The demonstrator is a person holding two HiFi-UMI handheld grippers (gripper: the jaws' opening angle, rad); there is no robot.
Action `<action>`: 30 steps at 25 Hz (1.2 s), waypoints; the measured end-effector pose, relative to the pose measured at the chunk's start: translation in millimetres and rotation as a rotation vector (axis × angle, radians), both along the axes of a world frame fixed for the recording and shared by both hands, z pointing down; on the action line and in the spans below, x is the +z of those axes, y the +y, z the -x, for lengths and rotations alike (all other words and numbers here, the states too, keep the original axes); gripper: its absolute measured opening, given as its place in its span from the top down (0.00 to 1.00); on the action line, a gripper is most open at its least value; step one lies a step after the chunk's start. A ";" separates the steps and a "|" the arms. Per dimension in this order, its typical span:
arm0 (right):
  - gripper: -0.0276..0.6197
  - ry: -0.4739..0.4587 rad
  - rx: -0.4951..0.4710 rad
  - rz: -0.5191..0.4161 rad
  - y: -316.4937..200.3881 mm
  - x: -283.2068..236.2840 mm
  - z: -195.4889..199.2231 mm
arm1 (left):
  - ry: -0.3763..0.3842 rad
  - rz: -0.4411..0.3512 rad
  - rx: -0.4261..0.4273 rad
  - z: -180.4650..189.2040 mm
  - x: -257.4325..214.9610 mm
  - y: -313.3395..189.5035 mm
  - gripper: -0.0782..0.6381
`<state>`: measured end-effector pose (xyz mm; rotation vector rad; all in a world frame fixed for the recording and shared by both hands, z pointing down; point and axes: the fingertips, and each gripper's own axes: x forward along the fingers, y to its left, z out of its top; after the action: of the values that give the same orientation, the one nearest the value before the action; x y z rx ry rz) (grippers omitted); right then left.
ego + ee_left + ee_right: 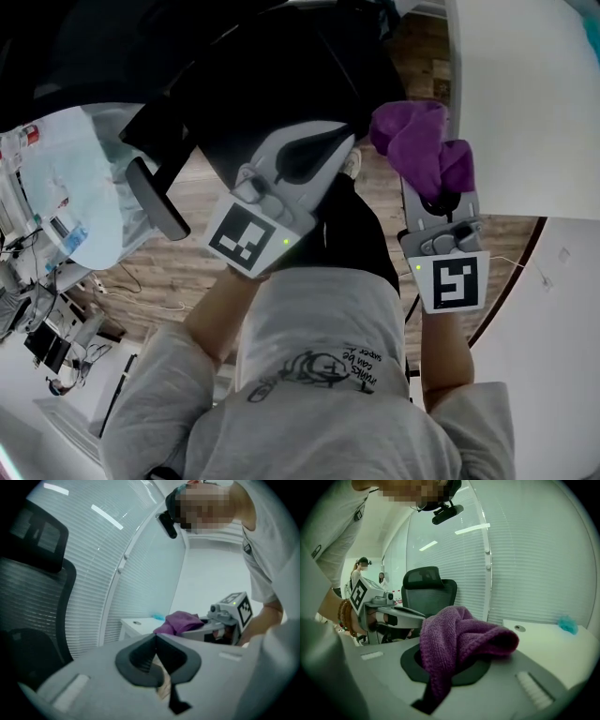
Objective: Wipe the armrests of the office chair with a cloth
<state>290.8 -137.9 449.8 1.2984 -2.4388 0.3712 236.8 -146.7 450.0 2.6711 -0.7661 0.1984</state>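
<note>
Head view: right gripper (pixel 437 204) pinches the purple cloth (pixel 419 148) in mid-air beside the white table (pixel 525 103), well apart from the armrest (pixel 157 200) of the office chair (pixel 281 66). Left gripper (pixel 323 150) hovers over the seat.

Left gripper view: jaws pressed together, nothing between them.

Right gripper view: cloth bunched between the jaws, a loose fold flopping over the top.

Risk: only part of the cloth is clamped, so dragging it along the armrest could pull it free. The idle left gripper could knock the chair.

Count: one cloth, one chair, two grippers, one armrest visible; the second is probably hidden in the dark area.
</note>
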 end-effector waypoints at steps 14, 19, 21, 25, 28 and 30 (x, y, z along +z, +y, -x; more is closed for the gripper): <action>0.91 0.024 -0.002 0.093 -0.8 103.7 -4.0 | -0.033 0.032 0.032 -9.5 89.2 -6.6 0.89; 0.91 0.058 -0.011 0.172 2.4 136.8 -5.4 | -0.043 0.034 0.030 -8.4 100.8 -11.3 0.89; 0.91 0.064 -0.014 0.178 1.9 141.7 -3.9 | -0.043 0.038 0.028 -5.9 103.0 -12.9 0.89; 0.91 0.077 -0.019 0.178 -0.7 145.3 -1.7 | -0.047 0.050 0.023 -0.9 107.4 -15.1 0.89; 0.91 0.089 -0.024 0.177 -5.4 145.9 -0.6 | -0.053 0.048 0.024 1.4 108.5 -17.0 0.89; 0.91 0.100 -0.034 0.170 -10.7 146.4 2.0 | -0.056 0.046 0.026 4.2 110.0 -19.1 0.89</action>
<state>288.7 -148.6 596.1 1.1734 -2.2891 0.4807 232.6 -165.8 560.0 2.6427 -0.7354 0.2949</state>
